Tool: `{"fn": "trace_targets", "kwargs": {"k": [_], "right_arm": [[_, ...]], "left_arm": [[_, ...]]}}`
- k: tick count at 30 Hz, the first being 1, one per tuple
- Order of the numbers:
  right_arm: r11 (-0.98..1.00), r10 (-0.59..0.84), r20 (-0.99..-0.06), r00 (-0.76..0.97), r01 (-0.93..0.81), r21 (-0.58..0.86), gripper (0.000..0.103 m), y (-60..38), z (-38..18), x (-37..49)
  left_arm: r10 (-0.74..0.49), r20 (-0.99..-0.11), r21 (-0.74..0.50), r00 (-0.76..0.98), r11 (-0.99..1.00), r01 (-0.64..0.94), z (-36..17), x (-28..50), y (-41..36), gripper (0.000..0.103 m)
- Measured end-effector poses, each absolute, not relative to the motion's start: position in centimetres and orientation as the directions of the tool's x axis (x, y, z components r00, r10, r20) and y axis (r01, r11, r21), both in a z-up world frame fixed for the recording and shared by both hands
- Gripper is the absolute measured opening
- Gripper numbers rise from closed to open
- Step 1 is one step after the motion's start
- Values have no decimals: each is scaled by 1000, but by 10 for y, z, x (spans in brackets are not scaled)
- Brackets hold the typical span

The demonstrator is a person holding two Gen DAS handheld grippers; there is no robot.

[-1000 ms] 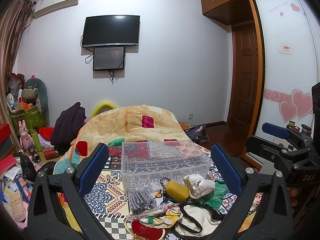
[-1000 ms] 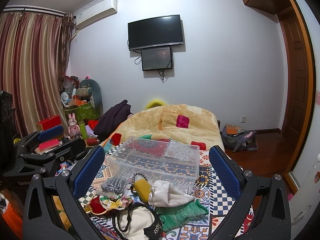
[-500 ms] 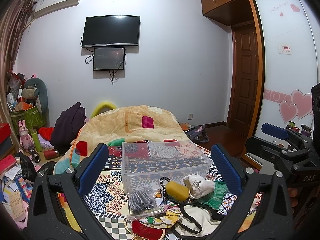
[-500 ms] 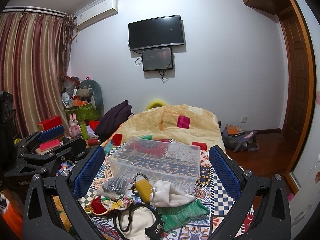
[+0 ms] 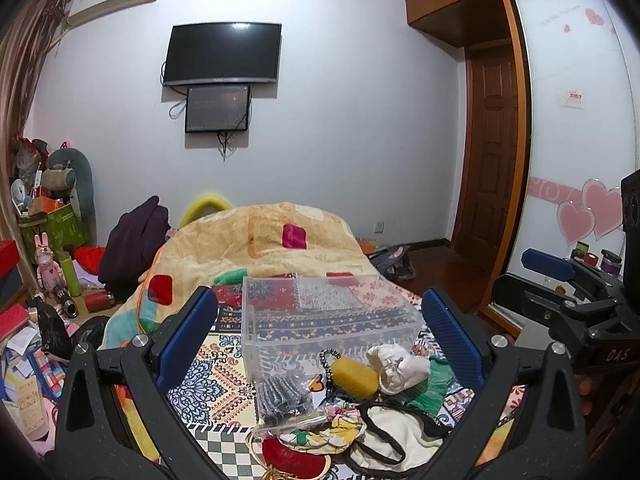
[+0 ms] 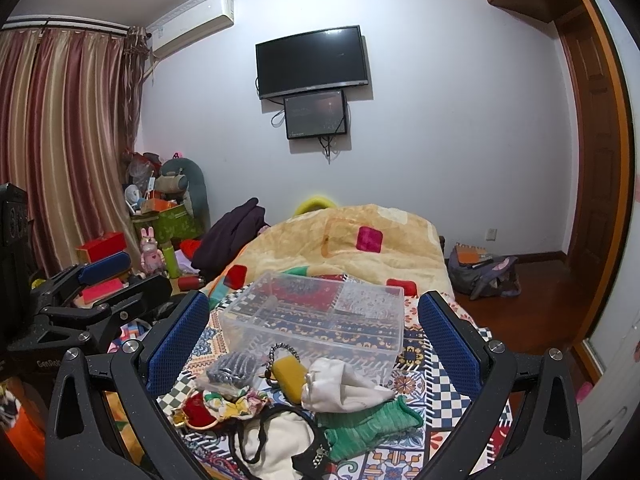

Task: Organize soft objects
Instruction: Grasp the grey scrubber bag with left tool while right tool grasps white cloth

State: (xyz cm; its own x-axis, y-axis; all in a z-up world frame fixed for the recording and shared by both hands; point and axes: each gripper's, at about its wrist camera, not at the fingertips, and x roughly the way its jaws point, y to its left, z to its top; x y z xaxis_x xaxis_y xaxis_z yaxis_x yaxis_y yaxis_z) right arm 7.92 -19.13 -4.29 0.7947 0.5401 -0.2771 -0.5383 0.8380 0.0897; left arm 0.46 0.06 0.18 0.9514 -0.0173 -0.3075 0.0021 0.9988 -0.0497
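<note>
A clear plastic box (image 5: 324, 316) (image 6: 316, 320) stands empty on the patterned bed cover. In front of it lies a heap of soft items: a yellow sponge (image 5: 354, 374) (image 6: 290, 374), a white cloth pouch (image 5: 396, 366) (image 6: 344, 386), a green knit piece (image 6: 368, 428), a grey scrunchie in a bag (image 5: 284, 396), a floral cloth (image 5: 324, 432), a red round piece (image 5: 294, 460) and a cream bag with black straps (image 6: 276, 440). My left gripper (image 5: 320, 336) and right gripper (image 6: 312, 336) hover open above the heap, holding nothing.
A beige blanket (image 5: 260, 248) is bunched behind the box. Toys, boxes and a dark garment (image 5: 132, 244) crowd the floor at left. A backpack (image 6: 484, 276) lies on the wooden floor at right near the door. Each gripper shows at the other view's edge.
The right gripper has drifted slightly; the box and heap sit a touch higher and to the right in its view. The left view is unchanged.
</note>
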Motion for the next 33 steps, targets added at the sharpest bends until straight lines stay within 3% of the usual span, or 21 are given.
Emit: {"fn": "trace_targets", "kwargs": {"k": [9,12,15,23,29,33], "right_arm": [[850,512,-417,751,-514,116,103,-187,-72,114],[849,506,-462,728,-516,117,98,-183,-85,124],[848,497,-514,700,-518,114,92,-180,-100,135],[859,450,-648,614,-497,125,77,-178,-138,161],[861,440,-699,564,-487,149,74,-177,-153,171],[848,465,-712,526,-495,188,63,-175,-158,178]], "left_arm": [[-38,-492,-111,870,994,-19,-35,49,30,103],[-32,-546,-115,837,993,-37,-57,63,38,102],[-22,-597,-99,802,994,-47,-79,73,43,92],[-33,-708,-107,706,992,-61,-129,93,58,83],[-98,-757,-170,646,984,-49,-149,102,64,74],[-136,-764,-198,630,980,-28,-153,105,61,61]]}}
